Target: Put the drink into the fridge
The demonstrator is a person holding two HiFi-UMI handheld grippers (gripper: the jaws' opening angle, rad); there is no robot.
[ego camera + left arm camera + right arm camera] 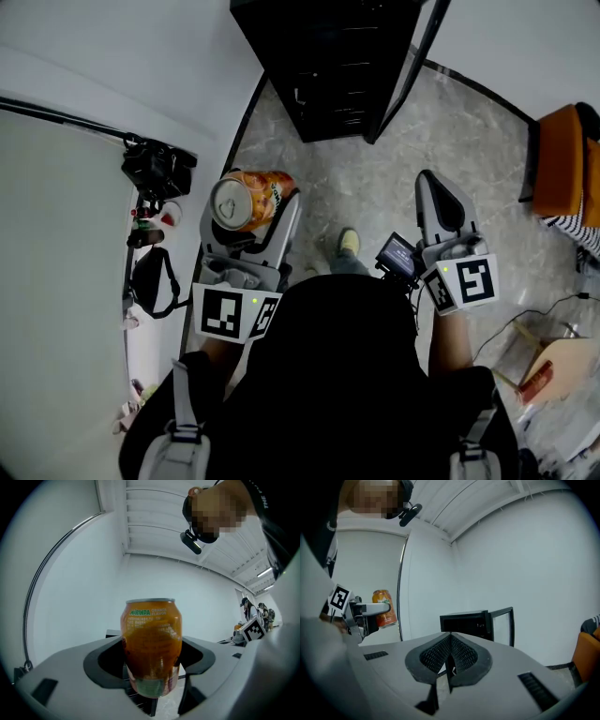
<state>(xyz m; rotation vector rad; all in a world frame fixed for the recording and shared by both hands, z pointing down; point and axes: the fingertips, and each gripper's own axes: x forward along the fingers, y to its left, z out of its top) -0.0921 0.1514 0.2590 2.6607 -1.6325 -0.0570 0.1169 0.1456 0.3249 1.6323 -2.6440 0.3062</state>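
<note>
the left gripper (250,223) is held forward at the person's left, jaws clamped on the sides of the roughly upright orange drink can (152,644). the right gripper (439,192) is held alongside, jaws pressed together and empty. both point toward the black fridge (328,66), door (417,56) open, well apart from the can.

We see an orange can (152,639) with green letters and a silver top. The left gripper (251,217) and right gripper (450,654) are grey with black pads (465,654). Their cubes (234,314) have black and white squares. The fridge (328,66) is black. The floor (375,178) is grey with cloudy marks. A seat (561,159) is orange.
</note>
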